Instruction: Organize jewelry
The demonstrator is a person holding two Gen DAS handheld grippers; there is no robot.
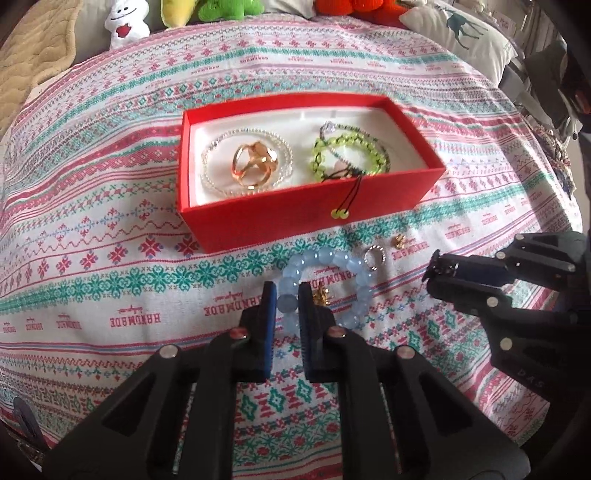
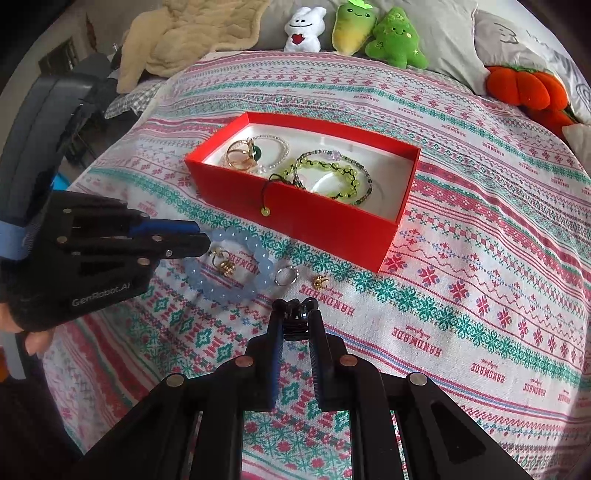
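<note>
A red box (image 1: 295, 221) (image 2: 332, 221) on the patterned cloth holds clear bead strands, gold rings (image 1: 255, 164) and green bead bracelets (image 1: 347, 155). In front of it lie a pale blue bead bracelet (image 1: 343, 266) (image 2: 236, 273), a silver ring (image 1: 375, 255) (image 2: 286, 275), a small gold piece (image 1: 399, 240) (image 2: 319, 281) and a gold charm (image 2: 223, 266). My left gripper (image 1: 287, 299) (image 2: 201, 236) is closed on the blue bracelet's near edge. My right gripper (image 2: 295, 319) (image 1: 436, 267) is shut on a small black hair clip (image 2: 295, 325), just above the cloth near the silver ring.
Plush toys (image 2: 369, 29) and pillows (image 1: 461, 33) line the far edge of the bed. A beige blanket (image 2: 184, 33) lies at the back left. Patterned cloth (image 2: 480, 295) stretches to the right of the box.
</note>
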